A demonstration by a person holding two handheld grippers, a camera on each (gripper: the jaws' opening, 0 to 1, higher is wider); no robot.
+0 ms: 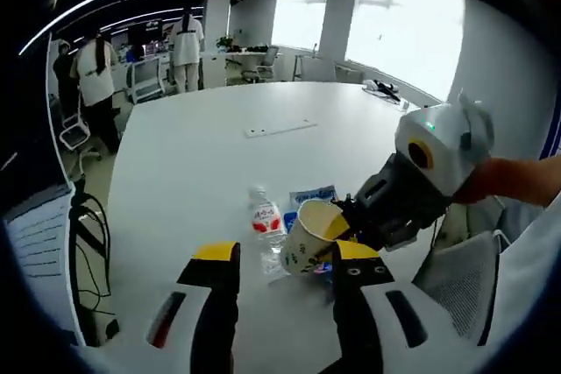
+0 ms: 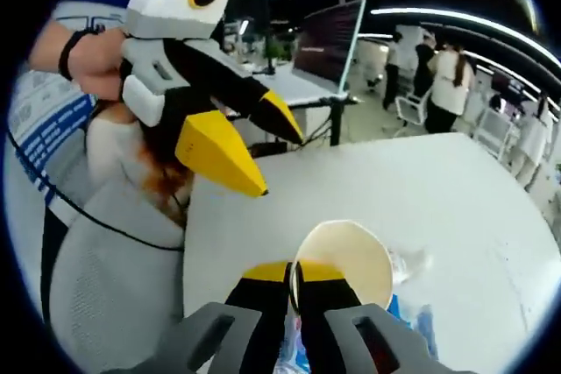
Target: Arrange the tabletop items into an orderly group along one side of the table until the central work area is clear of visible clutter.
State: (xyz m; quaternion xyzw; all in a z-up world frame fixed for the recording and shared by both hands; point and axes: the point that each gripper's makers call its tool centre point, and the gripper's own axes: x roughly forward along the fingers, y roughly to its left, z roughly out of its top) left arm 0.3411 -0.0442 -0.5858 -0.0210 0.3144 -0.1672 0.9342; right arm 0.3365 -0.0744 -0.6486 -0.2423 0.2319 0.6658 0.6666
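Note:
A paper cup (image 1: 302, 241) with a yellow inside hangs tilted near the table's near edge. My right gripper (image 1: 358, 221) comes in from the right and is shut on its rim. In the right gripper view the jaws (image 2: 296, 276) pinch the cup (image 2: 351, 264) wall between them. A small clear water bottle (image 1: 266, 227) with a red label lies beside the cup. A blue packet (image 1: 312, 195) lies just behind the cup. My left gripper (image 1: 285, 256) stands open just short of the bottle and cup, holding nothing. It also shows open as the other gripper (image 2: 282, 165).
The round white table (image 1: 219, 155) carries a thin white strip (image 1: 280, 128) at mid-table and dark items (image 1: 383, 89) at its far edge. A grey mesh chair (image 1: 460, 278) stands at the near right. People (image 1: 95, 72) stand by desks beyond the table.

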